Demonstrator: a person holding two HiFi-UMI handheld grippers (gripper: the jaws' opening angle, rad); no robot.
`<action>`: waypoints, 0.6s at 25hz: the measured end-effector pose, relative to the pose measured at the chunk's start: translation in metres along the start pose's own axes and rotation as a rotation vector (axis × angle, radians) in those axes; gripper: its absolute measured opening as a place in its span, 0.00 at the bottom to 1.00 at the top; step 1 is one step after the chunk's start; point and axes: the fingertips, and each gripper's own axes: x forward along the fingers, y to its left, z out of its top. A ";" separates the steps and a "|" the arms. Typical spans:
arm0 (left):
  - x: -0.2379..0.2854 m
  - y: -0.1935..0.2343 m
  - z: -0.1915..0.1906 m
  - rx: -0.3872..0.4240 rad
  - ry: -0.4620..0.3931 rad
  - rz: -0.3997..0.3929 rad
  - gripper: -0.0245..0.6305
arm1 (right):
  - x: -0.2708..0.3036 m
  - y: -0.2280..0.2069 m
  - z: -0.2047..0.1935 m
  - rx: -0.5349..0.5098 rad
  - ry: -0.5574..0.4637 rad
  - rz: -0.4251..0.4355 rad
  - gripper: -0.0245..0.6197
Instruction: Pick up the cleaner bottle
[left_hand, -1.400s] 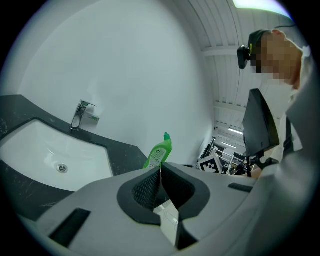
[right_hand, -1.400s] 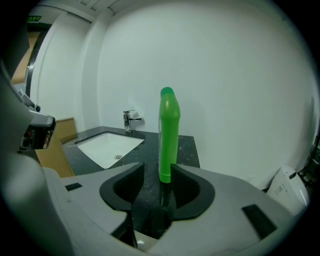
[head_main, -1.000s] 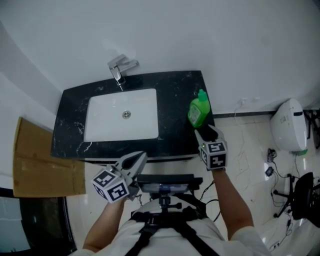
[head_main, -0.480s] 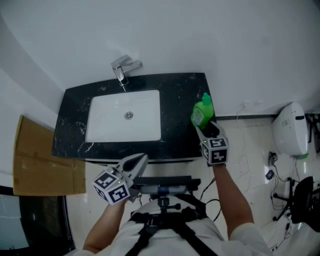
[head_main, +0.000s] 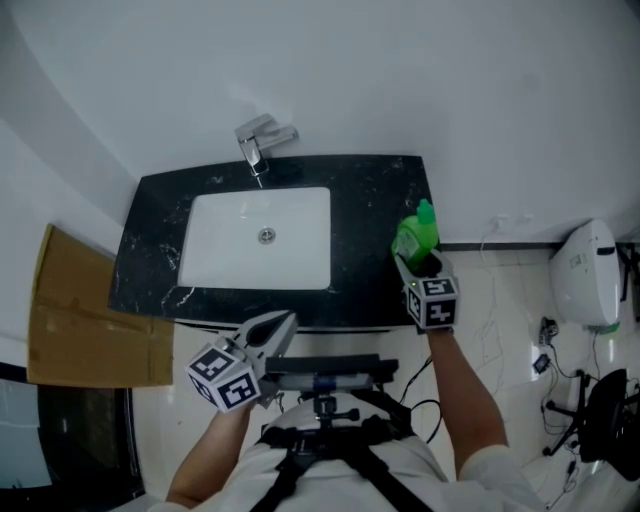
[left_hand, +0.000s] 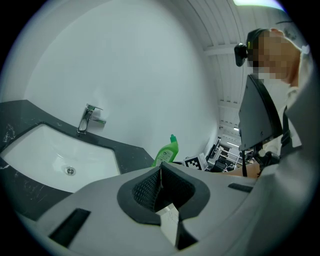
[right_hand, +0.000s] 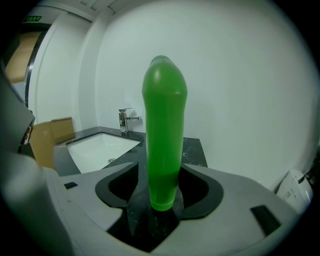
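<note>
Farthest left, the left gripper (head_main: 284, 320) hangs in front of the black counter (head_main: 365, 220), below its front edge, just where it was a second ago. Its own view shows the jaws pressed together with nothing between them, so it plays no part in the pick. The white basin (head_main: 230, 250) and the faucet (head_main: 262, 140) behind it are unchanged. The change is at the right end of the counter. The cleaner bottle (head_main: 417, 235) stands upright there and has not moved against the basin, but the right gripper (right_hand: 163, 170) has come forward from just short of it and now straddles its lower part. In the right gripper view the jaws are apart, one on each side of the green body. The right-hand jaw looks to be touching the bottle, while a sliver of dark counter shows between the bottle and the left-hand jaw. The bottle's base seems to rest on the counter. The approach therefore looks finished, but the grasp is not yet made. What remains is to squeeze the jaws onto the bottle and lift it.
</note>
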 end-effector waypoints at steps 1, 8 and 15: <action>0.000 0.002 0.001 0.002 0.000 0.005 0.04 | 0.002 0.000 0.000 0.000 -0.001 0.000 0.42; 0.001 0.007 0.007 0.004 -0.003 0.015 0.04 | 0.012 -0.001 0.000 -0.006 -0.005 0.003 0.42; 0.003 0.010 0.007 -0.001 0.000 0.018 0.04 | 0.019 -0.002 0.003 -0.005 -0.011 0.008 0.42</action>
